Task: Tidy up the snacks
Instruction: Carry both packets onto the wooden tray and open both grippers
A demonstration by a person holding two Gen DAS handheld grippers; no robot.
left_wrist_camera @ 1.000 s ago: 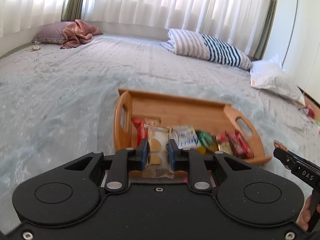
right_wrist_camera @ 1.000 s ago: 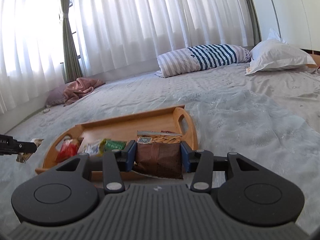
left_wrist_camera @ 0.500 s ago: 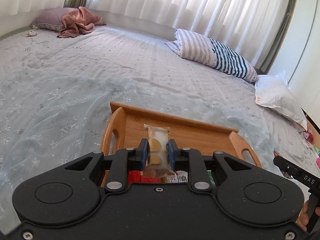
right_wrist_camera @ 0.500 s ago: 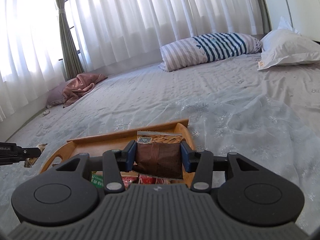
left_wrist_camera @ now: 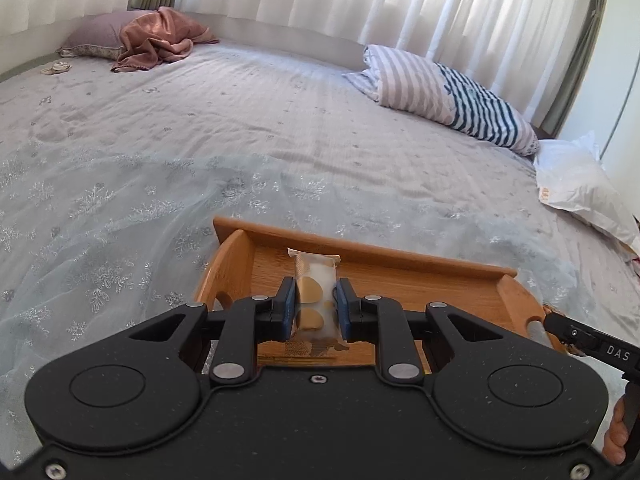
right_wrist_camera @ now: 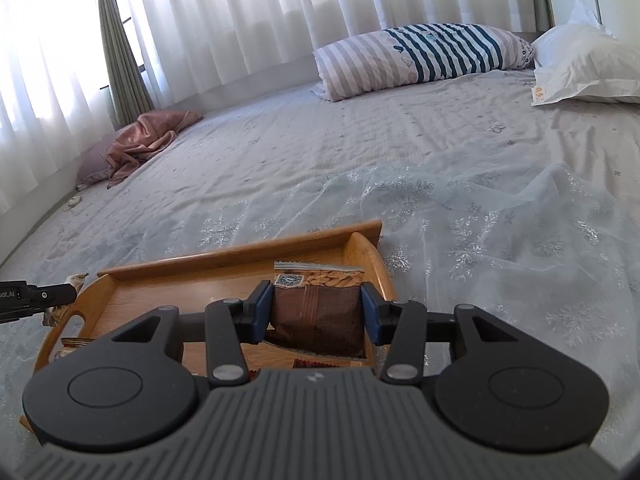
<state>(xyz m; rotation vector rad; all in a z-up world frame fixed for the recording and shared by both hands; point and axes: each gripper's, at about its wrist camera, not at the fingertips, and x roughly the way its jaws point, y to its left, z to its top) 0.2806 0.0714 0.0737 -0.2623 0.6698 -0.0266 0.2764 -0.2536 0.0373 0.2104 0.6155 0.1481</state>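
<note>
A wooden tray (left_wrist_camera: 384,254) with handle cut-outs lies on the bed; it also shows in the right wrist view (right_wrist_camera: 240,256). My left gripper (left_wrist_camera: 314,306) is shut on a clear cookie packet (left_wrist_camera: 314,280) with round yellow cookies, held over the tray's left part. My right gripper (right_wrist_camera: 318,310) is shut on a brown snack packet (right_wrist_camera: 320,312), held over the tray's right part. The snacks lying in the tray are mostly hidden behind both gripper bodies. The right gripper's tip (left_wrist_camera: 576,338) shows at the right edge of the left view, the left gripper's tip (right_wrist_camera: 36,298) at the left edge of the right view.
The tray sits on a grey bedspread (left_wrist_camera: 200,140) with a sheer snowflake cloth over it. A striped pillow (left_wrist_camera: 444,96), a white pillow (left_wrist_camera: 580,188) and a pink blanket on a pillow (left_wrist_camera: 156,38) lie far back. White curtains line the window.
Both grippers have moved forward over the tray with their packets still held. The tray's snacks, visible a second ago, have dropped out of view beneath the gripper bodies.
</note>
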